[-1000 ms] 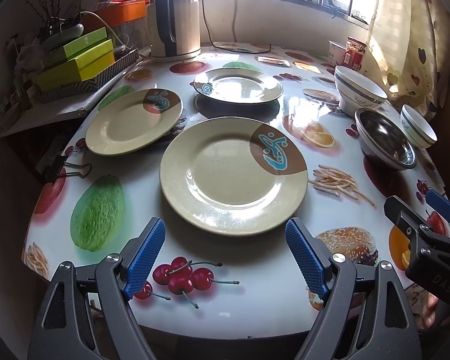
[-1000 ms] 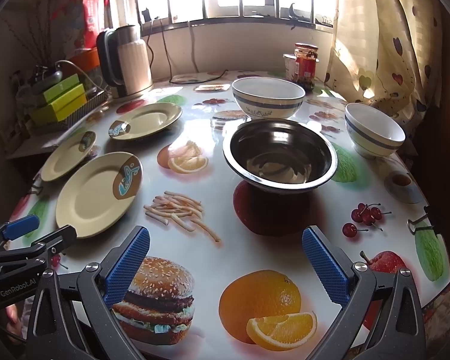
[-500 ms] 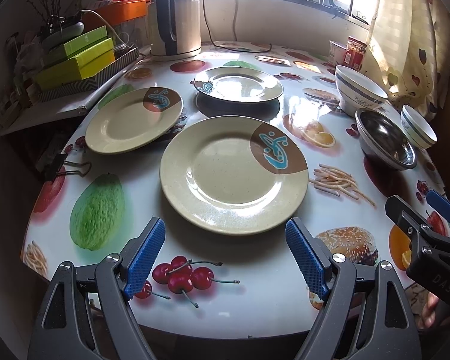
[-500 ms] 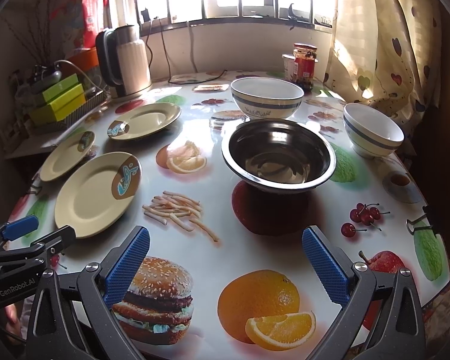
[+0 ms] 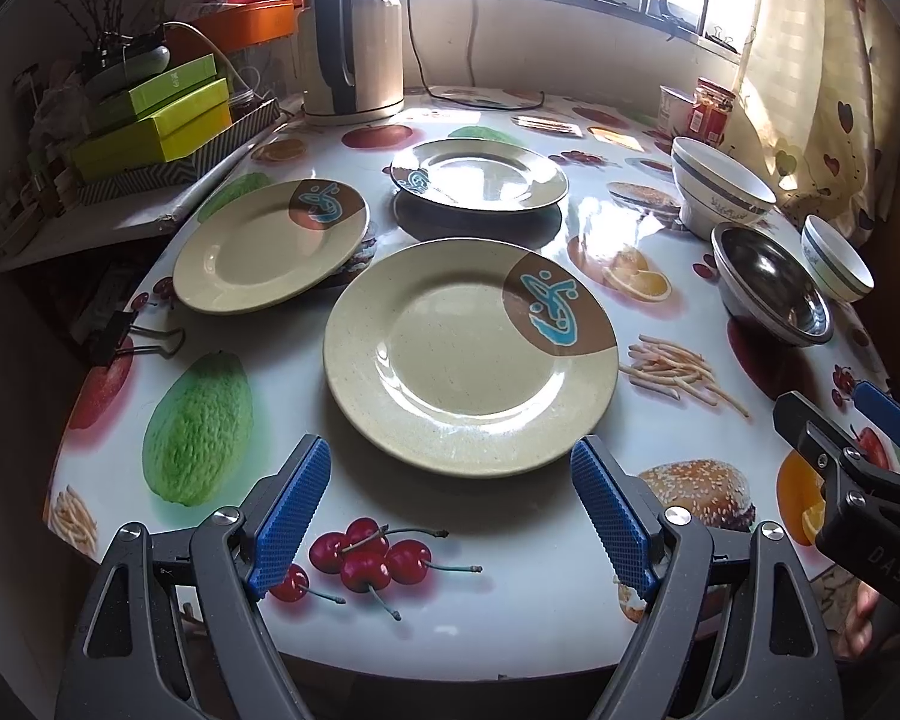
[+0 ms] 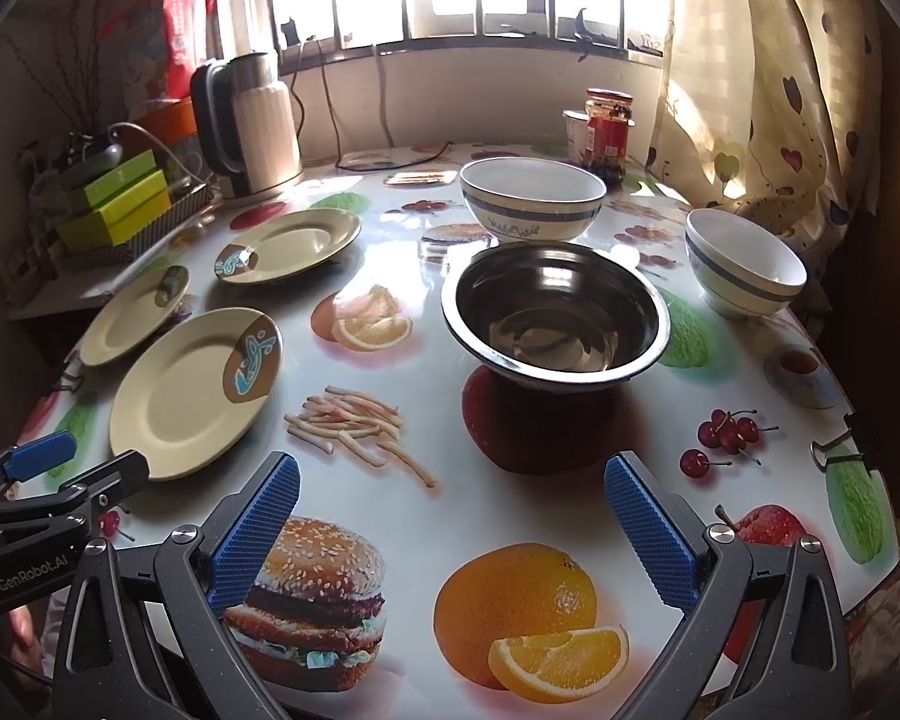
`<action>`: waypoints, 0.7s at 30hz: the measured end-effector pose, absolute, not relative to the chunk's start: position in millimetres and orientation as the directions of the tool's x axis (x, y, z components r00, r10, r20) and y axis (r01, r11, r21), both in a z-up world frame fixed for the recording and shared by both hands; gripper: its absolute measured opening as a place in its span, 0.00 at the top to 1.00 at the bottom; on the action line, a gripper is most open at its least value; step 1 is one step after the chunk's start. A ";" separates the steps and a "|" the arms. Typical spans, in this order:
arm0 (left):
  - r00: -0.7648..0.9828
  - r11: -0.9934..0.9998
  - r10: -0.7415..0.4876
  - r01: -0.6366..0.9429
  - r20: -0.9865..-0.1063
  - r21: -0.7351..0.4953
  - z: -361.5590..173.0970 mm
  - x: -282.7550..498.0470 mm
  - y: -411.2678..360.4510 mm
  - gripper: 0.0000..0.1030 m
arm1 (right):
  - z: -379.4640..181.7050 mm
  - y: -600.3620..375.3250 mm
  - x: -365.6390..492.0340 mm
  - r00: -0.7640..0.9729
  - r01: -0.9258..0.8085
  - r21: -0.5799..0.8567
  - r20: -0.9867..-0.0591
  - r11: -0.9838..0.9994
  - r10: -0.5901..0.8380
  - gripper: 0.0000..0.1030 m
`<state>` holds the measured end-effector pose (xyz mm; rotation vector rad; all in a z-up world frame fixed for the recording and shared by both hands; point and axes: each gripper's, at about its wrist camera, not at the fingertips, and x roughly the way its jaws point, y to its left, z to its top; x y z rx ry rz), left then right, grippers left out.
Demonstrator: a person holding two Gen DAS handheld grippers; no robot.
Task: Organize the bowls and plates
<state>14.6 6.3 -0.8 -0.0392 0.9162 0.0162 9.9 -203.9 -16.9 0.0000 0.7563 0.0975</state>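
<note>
Left gripper [image 5: 450,516]: jaws spread wide, nothing between the blue pads, hovering over the near table edge just short of the nearest plate.
Right gripper [image 6: 450,531]: jaws spread wide too, empty — poised above the printed burger and orange, with the steel bowl straight ahead.
Nearest plate [image 5: 468,354]: cream with a brown patch and blue motif, flat on the table [image 5: 510,618], its near rim just beyond the left fingertips.
Second plate [image 5: 270,246]: same pattern, further back to the left, apart from the nearest one.
Third plate [image 5: 480,180]: furthest back, glossy in the window light, apart from the other two.
Steel bowl [image 6: 555,315]: upright and empty, centred ahead of the right gripper, well beyond its fingertips.
Large white bowl [image 6: 531,204]: blue-banded, just behind the steel bowl.
Small white bowl [image 6: 744,261]: same banding, off to the right by the curtain [image 6: 780,60].
Back of table: kettle [image 6: 249,120] on the left, red-labelled jar [image 6: 607,135] near the window — green boxes [image 5: 156,120] stacked beside the table.
Binder clip [image 5: 132,336]: on the left table edge.
</note>
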 end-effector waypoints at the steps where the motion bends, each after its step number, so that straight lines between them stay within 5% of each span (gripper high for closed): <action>1: 0.610 0.999 -0.002 -0.033 -0.792 -0.028 0.3 15.3 7.5 0.19 | -17.0 -203.4 9.9 0.724 -0.088 0.035 -0.684 0.996 0.088 0.00; 21: 0.640 0.977 0.040 -0.186 -0.767 -0.104 25.6 47.7 129.1 0.20 | 24.3 -133.6 78.2 0.698 -0.308 0.040 -0.670 0.951 0.254 0.00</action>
